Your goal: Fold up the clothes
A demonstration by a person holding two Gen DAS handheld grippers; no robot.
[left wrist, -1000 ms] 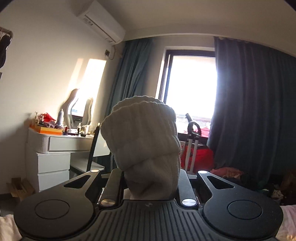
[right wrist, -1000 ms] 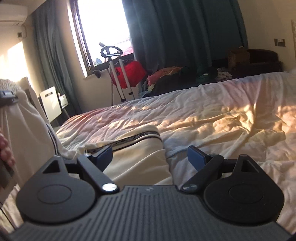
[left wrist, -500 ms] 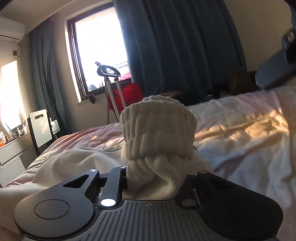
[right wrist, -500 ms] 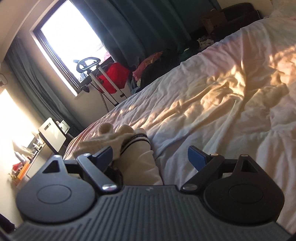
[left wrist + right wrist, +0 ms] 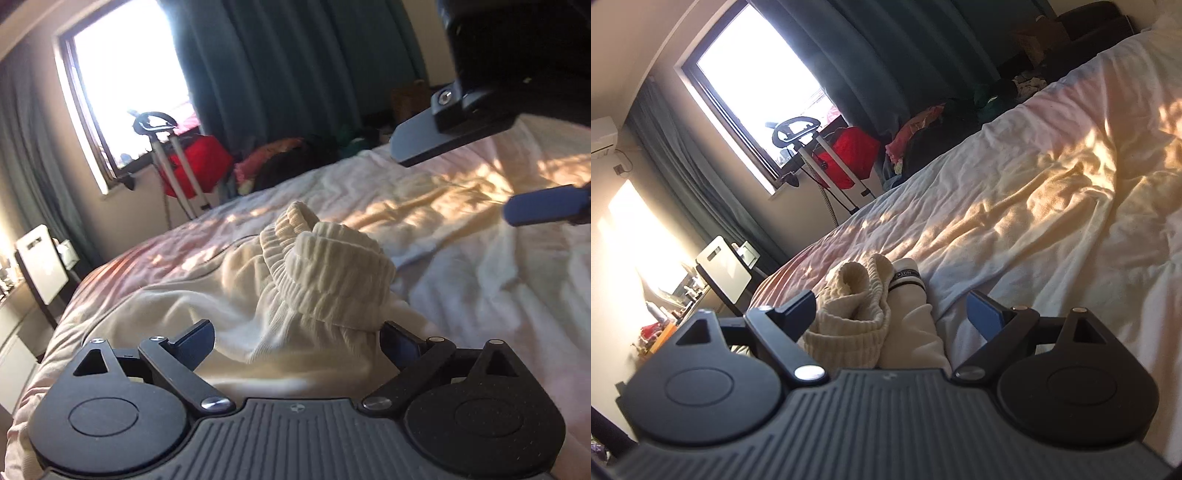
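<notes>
- Low in the left wrist view, the left gripper has its jaws spread wide; the ribbed cuffs of a cream garment sit between the fingertips, ungripped as far as I can tell.
- Low in the right wrist view, the right gripper is likewise spread, gripping nothing, with the cuffs just ahead.
- Mid-frame, the garment lies bunched on the bed, cuffs brought together over the body, a striped band beside them.
- Judging from that, one fold seems laid down; smoothing and further folds remain.
- Beyond, upper left, the window glares.
</notes>
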